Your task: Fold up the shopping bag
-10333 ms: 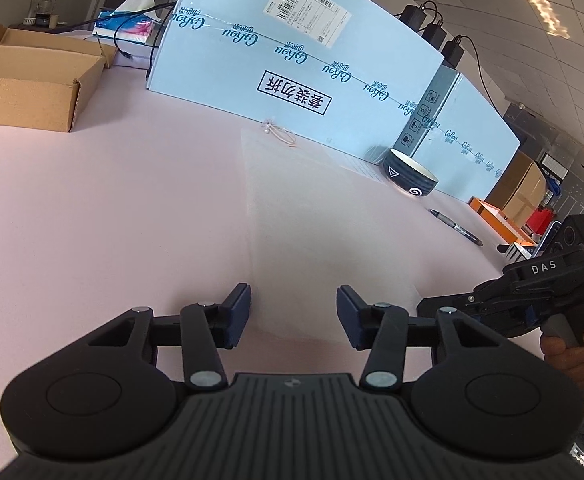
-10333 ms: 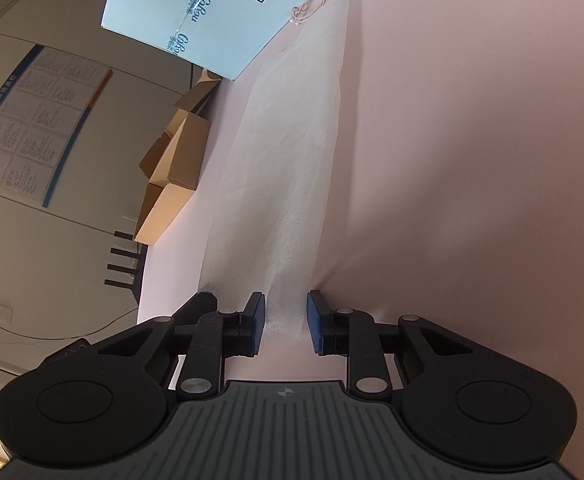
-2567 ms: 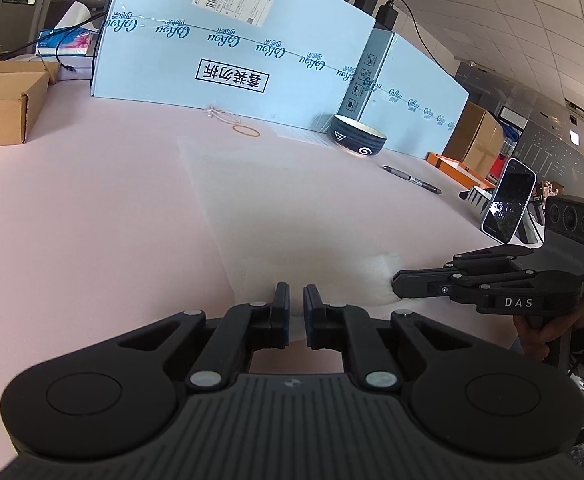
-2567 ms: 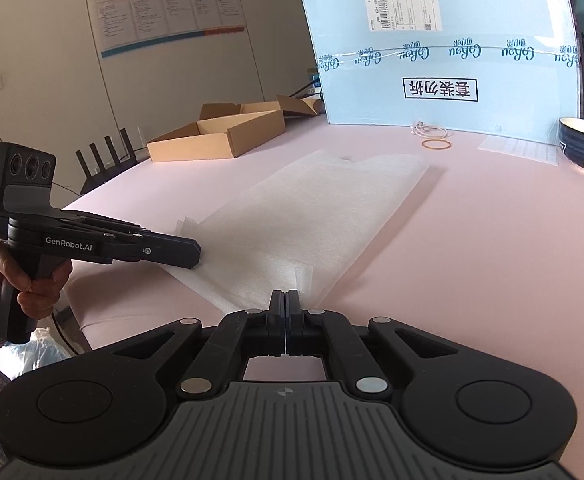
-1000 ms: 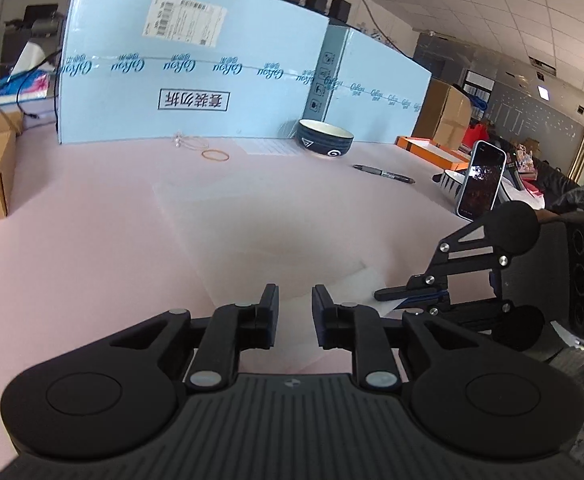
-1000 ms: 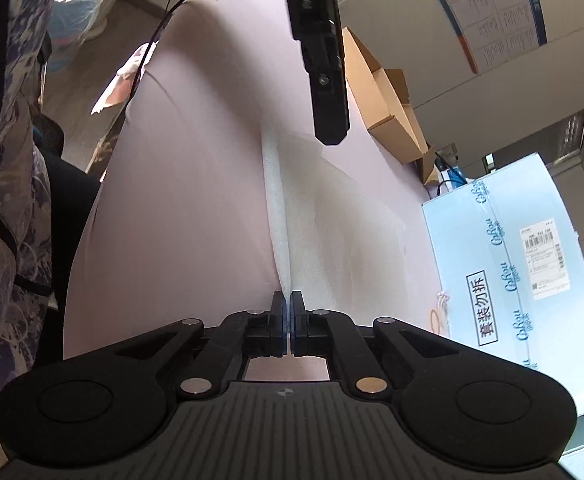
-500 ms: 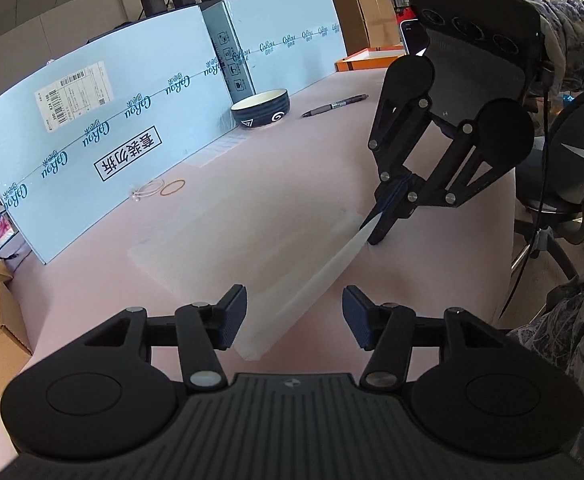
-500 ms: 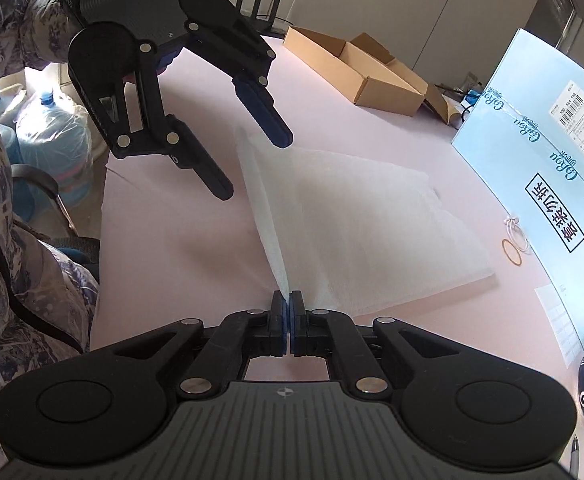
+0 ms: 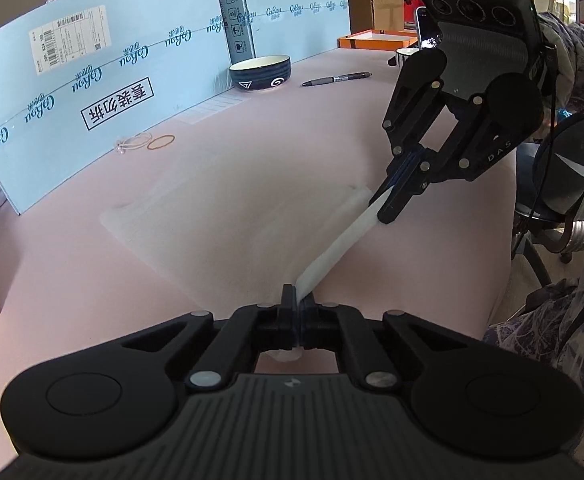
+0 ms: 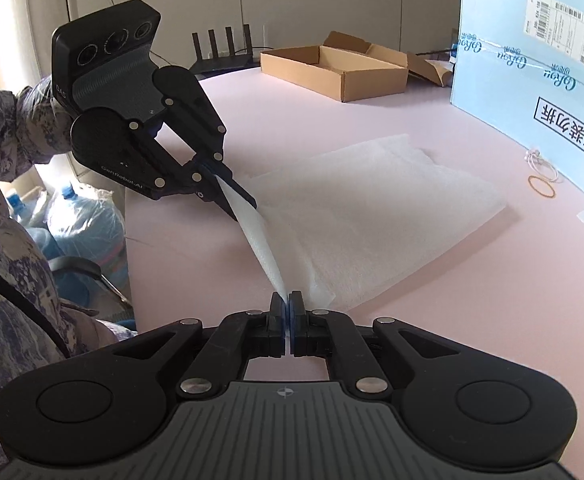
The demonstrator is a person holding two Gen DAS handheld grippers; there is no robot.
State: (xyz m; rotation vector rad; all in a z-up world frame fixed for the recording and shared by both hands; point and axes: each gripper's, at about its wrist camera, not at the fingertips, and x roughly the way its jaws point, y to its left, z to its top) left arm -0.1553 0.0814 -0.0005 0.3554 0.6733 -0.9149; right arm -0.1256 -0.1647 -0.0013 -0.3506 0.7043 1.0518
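The white non-woven shopping bag (image 10: 376, 216) lies flat on the pink worktop (image 10: 492, 300), except for its near edge, which is lifted off the surface and stretched taut between the two claws. The left claw (image 9: 299, 303) is clamped on one end of that raised edge, its jaws pressed together with the fabric between them; the right claw (image 10: 285, 306) is clamped on the other end, jaws likewise together. In the left wrist view the right tool shows at 2 o'clock with "DAS" printed on it; in the right wrist view the left tool sits at 10 o'clock, marked "DAS" and "GenRobot.AI". Beyond the bag stands a pale blue carton (image 9: 91, 80) with repeated "Cobou"-like script, hard to read for certain, a boxed row of Chinese characters and a barcode label. Near its foot lie a rubber band (image 9: 161, 143) and a clear loop. At 12 o'clock a dark bowl (image 9: 260, 73) with white swirls shows a pale inside; a pen (image 9: 336, 79) lies beside it. An open cardboard box (image 10: 332, 70) sits behind, contents unseen.
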